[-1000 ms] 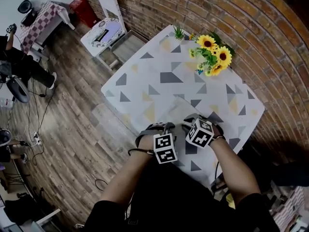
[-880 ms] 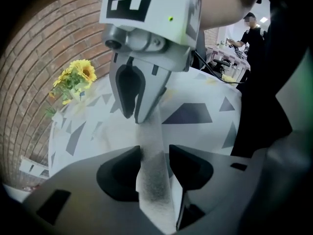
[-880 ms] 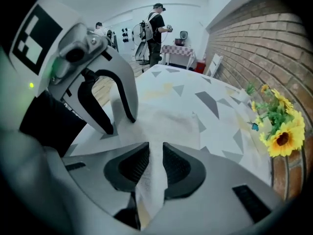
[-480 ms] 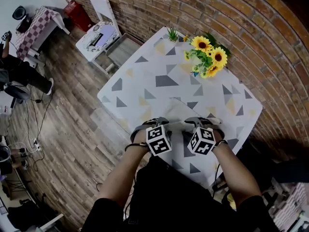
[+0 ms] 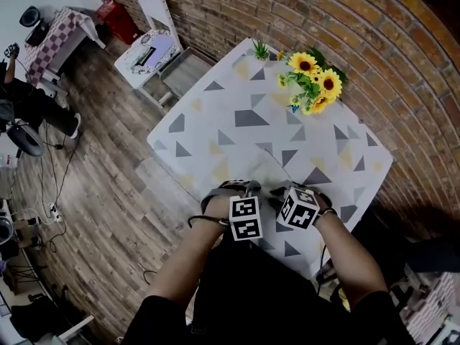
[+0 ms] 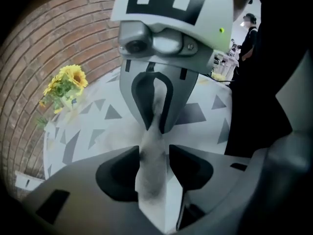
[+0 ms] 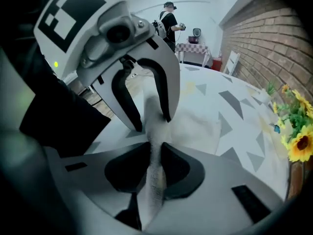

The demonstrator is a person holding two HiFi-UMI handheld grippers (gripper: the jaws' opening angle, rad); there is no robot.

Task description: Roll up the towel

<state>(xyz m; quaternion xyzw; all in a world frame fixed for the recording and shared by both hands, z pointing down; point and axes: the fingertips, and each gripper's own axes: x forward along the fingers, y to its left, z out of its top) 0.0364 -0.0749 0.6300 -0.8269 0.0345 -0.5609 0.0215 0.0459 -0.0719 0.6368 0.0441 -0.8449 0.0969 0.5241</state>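
Note:
A white towel point(image 5: 267, 165) lies on the near part of the triangle-patterned table point(image 5: 237, 117), and both grippers are at its near end. In the left gripper view a thick fold of the towel point(image 6: 151, 136) fills the gap of my left gripper point(image 6: 154, 156), which is shut on it. My right gripper point(image 7: 155, 168) pinches a thin fold of the towel point(image 7: 157, 131) as its jaws are closing. The rest of the towel spreads flat beyond. From the head view, the left gripper point(image 5: 241, 187) and right gripper point(image 5: 287, 190) stand side by side, close together.
Sunflowers point(image 5: 313, 81) and a small green plant point(image 5: 261, 49) stand at the table's far edge by the brick wall. A white chair point(image 5: 154, 42) is on the wooden floor at the far left. A person point(image 5: 29, 99) sits at the left edge.
Both grippers stay at the towel's near end. They stood a little further apart half a second ago and are closer together again now.

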